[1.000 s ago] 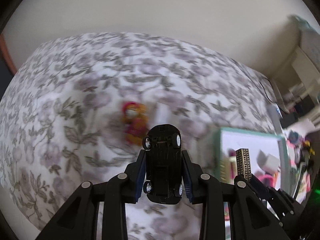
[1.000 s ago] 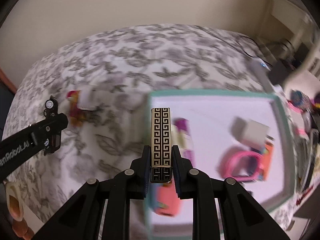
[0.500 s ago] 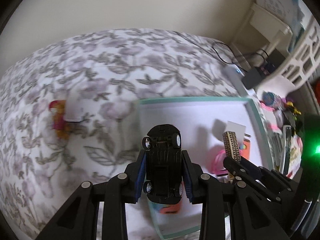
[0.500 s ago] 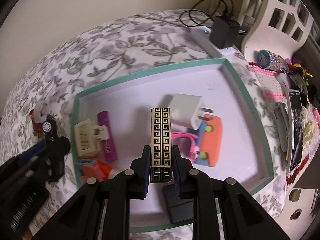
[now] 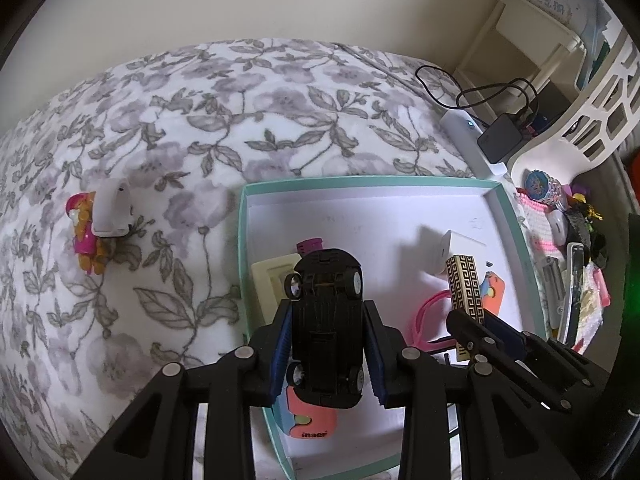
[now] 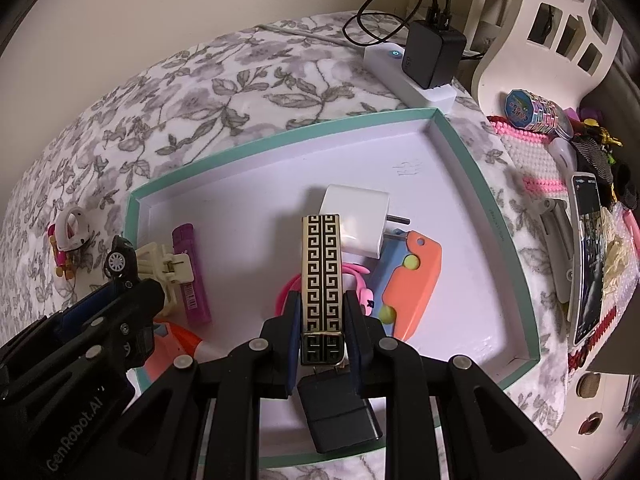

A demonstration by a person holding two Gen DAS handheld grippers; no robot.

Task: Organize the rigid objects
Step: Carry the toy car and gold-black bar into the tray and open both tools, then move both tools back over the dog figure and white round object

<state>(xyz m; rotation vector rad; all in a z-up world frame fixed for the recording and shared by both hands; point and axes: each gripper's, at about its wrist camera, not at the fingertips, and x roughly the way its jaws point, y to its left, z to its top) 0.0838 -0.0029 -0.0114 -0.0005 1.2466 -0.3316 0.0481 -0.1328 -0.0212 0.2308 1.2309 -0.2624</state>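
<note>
Two grippers hung loaded over the tray (image 5: 516, 216), which lay on a floral bedcover (image 5: 240, 120). On the far left, outside the tray, a pink figure (image 5: 82, 232) and a white clip (image 5: 112, 208) lay touching on the cover, not yet gathered. The left gripper (image 5: 326, 320) pinched a black car (image 5: 326, 328), belly up, above the tray's left edge and over the cream clip (image 5: 272, 276) and orange toy (image 5: 312, 420) there. The right gripper (image 6: 322, 312) pinched a patterned bar (image 6: 322, 268) above the tray's middle, over a pink band (image 6: 288, 292), with a white plug (image 6: 360, 216) and an orange case (image 6: 412, 280) just beyond.

Risks, as judged: the car sat so near the rim that a release there could tip it onto the cover; it has wheels and may roll. The bar, dropped from height, could strike the plug or bounce. The two grippers were close and could clash.

The right view showed a purple tube (image 6: 190, 272) at full length, a black block (image 6: 340, 416) below the bar and a phone (image 6: 586, 256) off to the right; the left view hid the block and most of the tube. The left view alone showed the car's underside
</note>
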